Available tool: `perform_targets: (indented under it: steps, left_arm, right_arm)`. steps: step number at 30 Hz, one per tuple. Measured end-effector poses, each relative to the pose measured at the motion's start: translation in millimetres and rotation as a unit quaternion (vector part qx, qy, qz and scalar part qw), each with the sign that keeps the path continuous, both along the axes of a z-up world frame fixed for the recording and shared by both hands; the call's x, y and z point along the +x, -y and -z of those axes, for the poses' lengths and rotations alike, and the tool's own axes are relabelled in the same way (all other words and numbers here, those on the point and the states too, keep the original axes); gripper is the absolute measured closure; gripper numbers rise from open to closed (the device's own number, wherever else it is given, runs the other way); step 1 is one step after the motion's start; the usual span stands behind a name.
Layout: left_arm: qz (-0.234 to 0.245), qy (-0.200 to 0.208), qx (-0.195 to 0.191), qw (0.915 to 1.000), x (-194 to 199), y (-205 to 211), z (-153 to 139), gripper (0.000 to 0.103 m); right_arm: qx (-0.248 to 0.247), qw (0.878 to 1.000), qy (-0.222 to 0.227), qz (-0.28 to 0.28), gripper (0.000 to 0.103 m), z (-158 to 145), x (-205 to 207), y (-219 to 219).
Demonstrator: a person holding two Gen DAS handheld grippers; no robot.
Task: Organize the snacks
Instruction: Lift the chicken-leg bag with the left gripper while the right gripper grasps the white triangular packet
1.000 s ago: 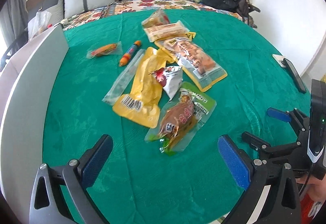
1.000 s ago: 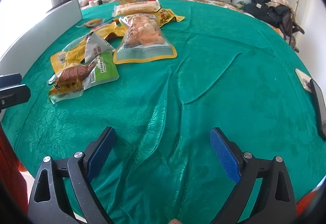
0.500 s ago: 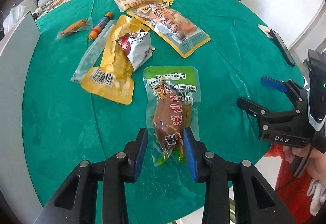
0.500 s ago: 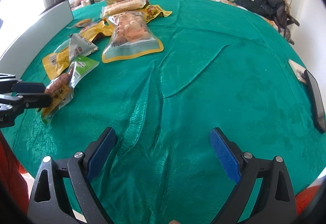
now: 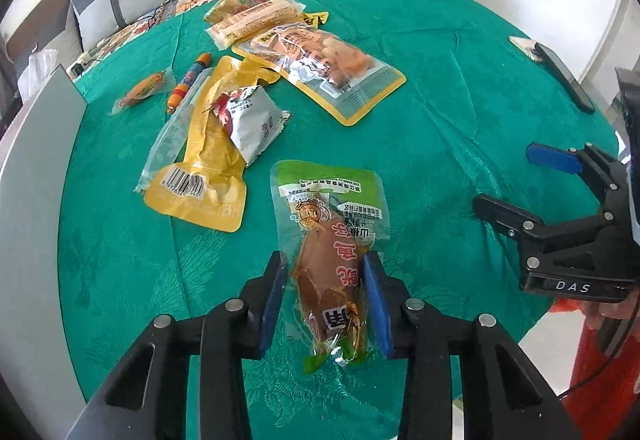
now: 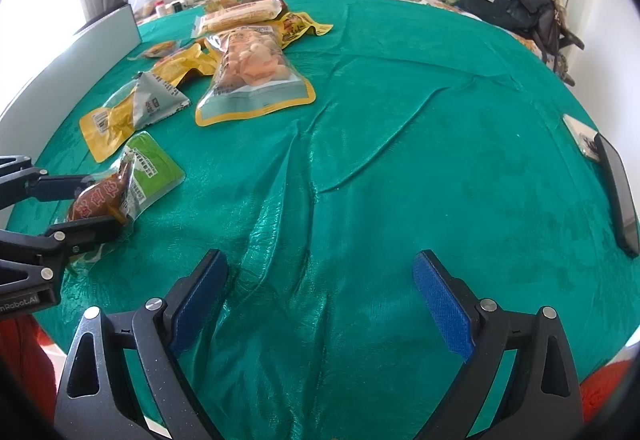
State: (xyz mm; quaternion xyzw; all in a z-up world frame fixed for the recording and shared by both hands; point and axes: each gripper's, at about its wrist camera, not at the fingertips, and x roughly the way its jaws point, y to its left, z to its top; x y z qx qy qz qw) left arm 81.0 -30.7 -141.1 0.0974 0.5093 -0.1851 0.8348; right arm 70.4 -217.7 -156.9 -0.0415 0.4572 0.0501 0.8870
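Where the lower middle of the left wrist frame begins, the left gripper (image 5: 326,298) has its jaws, just closing, clamped on one green-topped sausage pouch (image 5: 334,240) lying on the green-clothed worktop (image 5: 460,128). Wide apart and empty, the right gripper (image 6: 320,304) stands over bare cloth. Farther up-left lie about eight more snack packets (image 5: 320,68).

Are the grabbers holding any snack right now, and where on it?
The left hand-held gripper pinches the green snack packet by its near, meaty end. The right hand-held gripper is open and empty.
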Motion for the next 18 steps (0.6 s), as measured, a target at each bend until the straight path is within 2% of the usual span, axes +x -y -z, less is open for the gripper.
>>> perform_targets:
  steps: [4, 8, 10, 12, 13, 15, 16, 17, 18]
  left_arm:
    - [-0.051, 0.014, -0.031, 0.9981, -10.2, -43.2, -12.4, 0.074]
    - [-0.098, 0.022, -0.058, 0.9933, -14.4, -85.7, -17.9, 0.078]
    - [-0.115, 0.015, -0.082, 0.9899, -13.1, -99.1, -14.1, 0.078]
    - [-0.120, 0.014, -0.103, 0.9873, -13.2, -106.6, -11.6, 0.078]
    - [-0.122, 0.016, -0.102, 0.9871, -13.8, -106.4, -10.9, 0.074]
    - [-0.114, 0.010, -0.089, 0.9894, -13.5, -101.5, -7.1, 0.055]
    - [-0.111, 0.014, -0.081, 0.9904, -14.2, -99.5, -5.0, 0.040]
    - [-0.109, 0.022, -0.071, 0.9913, -14.7, -96.4, -2.5, 0.035]
    - [-0.107, 0.024, -0.061, 0.9921, -15.2, -94.5, 1.1, 0.035]
  right_arm:
    - [-0.001, 1.000, -0.007, 0.007, 0.006, -0.4, 1.2, -2.6]
    - [-0.001, 1.000, -0.021, -0.021, 0.008, -6.5, 3.5, -10.0]
    - [0.024, 0.998, 0.013, -0.054, 0.008, -22.1, 5.9, -23.5]
    - [0.035, 0.992, 0.042, -0.113, 0.008, -38.3, 16.5, -46.9]
    - [0.035, 0.987, 0.046, -0.149, 0.008, -43.8, 25.5, -60.7]
    - [0.027, 0.975, 0.039, -0.219, 0.010, -47.7, 48.4, -89.2]
    - [0.014, 0.969, 0.030, -0.246, 0.010, -46.0, 61.7, -102.5]
    - [0.002, 0.964, 0.018, -0.267, 0.011, -41.5, 74.9, -114.3]
    - [-0.007, 0.960, 0.007, -0.281, 0.011, -37.1, 87.5, -124.2]
